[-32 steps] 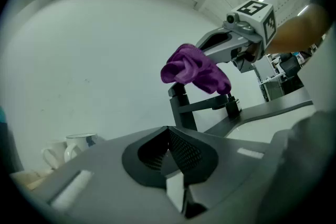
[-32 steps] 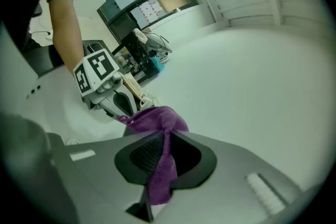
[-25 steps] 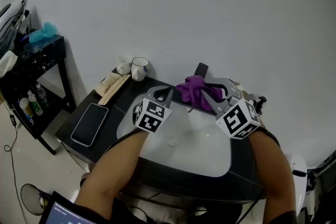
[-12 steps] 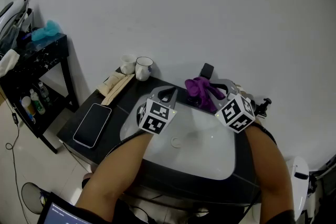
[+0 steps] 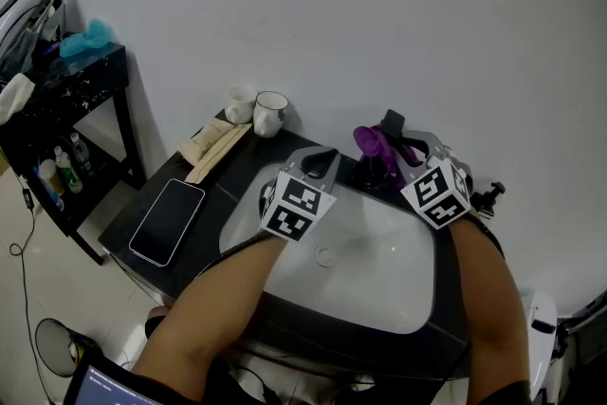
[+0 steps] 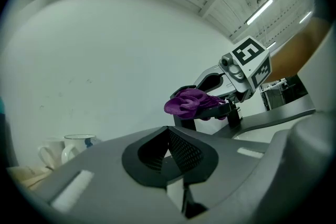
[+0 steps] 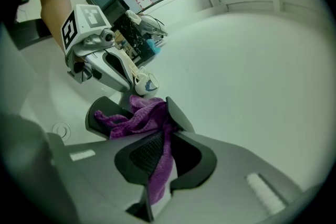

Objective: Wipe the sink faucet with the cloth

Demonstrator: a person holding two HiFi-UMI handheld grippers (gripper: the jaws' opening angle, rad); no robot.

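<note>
Cloth is lying bunched over the faucet at the back rim of the sink. The right claw is clamping shut on its tail. The left claw is hovering closed and empty over the rim's left side, apart from the faucet. 2 mugs are standing by the wall.

Plain white wall, black side shelf

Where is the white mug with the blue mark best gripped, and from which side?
Probably grip the mug by its rim from above, one of the jaws inside. It stands upright, mouth open upward; a second cup is close at its left and the wall right behind, so its sides are crowded.
</note>
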